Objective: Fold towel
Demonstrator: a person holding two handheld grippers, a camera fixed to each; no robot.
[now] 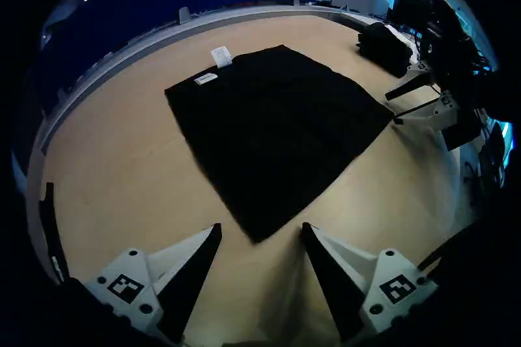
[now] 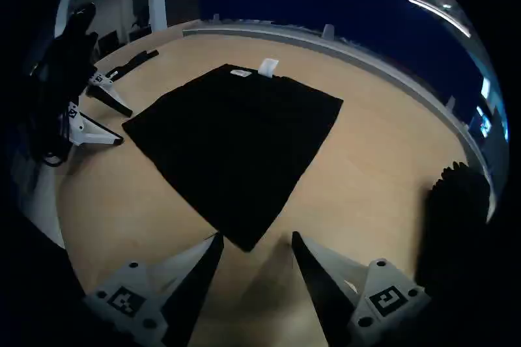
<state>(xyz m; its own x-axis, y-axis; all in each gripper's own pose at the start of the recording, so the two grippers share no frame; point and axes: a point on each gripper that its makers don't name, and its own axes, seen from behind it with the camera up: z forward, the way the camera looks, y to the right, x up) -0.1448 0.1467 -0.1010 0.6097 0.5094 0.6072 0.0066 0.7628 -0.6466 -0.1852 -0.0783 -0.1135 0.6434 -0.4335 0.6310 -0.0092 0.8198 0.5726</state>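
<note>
Table (image 1: 111, 171): black towel (image 1: 273, 125) flat, edges free; left hand-held gripper (image 1: 260, 226) parted.

Black wedge fingers (image 1: 195, 269), white bases (image 1: 155, 263), checkered tags (image 1: 125, 287)

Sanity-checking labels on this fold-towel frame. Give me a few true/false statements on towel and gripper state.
1. The towel lies spread flat on the table. True.
2. The left gripper is shut on a towel corner. False: it is open and the near corner is not gripped.
3. The towel is white. False: it is black, with white tags at its far edge.
4. The right gripper is open. True.
</note>
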